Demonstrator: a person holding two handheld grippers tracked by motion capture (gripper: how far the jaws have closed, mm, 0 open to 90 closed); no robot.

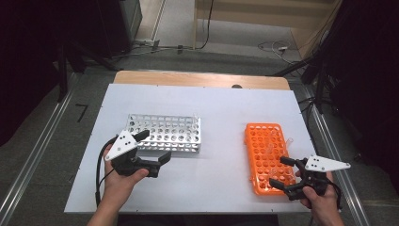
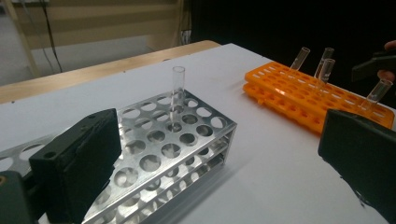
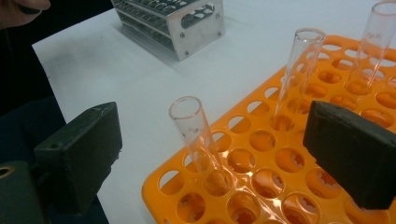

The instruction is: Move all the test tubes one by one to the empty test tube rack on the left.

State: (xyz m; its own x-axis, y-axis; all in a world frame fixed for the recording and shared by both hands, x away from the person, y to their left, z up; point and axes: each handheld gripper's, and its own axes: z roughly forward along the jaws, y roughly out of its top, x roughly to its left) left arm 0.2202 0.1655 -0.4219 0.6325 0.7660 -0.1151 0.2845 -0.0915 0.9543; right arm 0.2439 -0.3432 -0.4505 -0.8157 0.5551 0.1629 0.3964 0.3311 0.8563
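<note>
Tabletop (image 1: 211, 188): white, rectangular, carrying two racks set well apart.
Silver perforated metal rack (image 1: 164, 133): on the left half of the tabletop, lying crosswise; in the left gripper view (image 2: 168, 144), one clear glass test tube (image 2: 177, 95) upright in a hole near its far corner.
Orange plastic tube rack (image 1: 266, 157): on the right half, lying lengthwise; several clear tubes leaning in its holes.
Left gripper (image 1: 155, 150): held in the left hand (image 1: 120, 181) just in front of the silver rack's near left corner; jaws spread wide, nothing between them.
Right gripper (image 1: 280, 173): held in the right hand (image 1: 320, 197) at the orange rack's near right corner; jaws wide, pointing in over the rack.
Nearest clear tube (image 3: 196, 140): seated in a hole of the orange rack (image 3: 261, 186), tilted, standing between the two black pads (image 3: 79, 154) without touching either.
Taller clear tube (image 3: 296, 74): farther back in the same rack, upright, just beyond the right pad.
Right gripper hold: none; tube not clamped.
</note>
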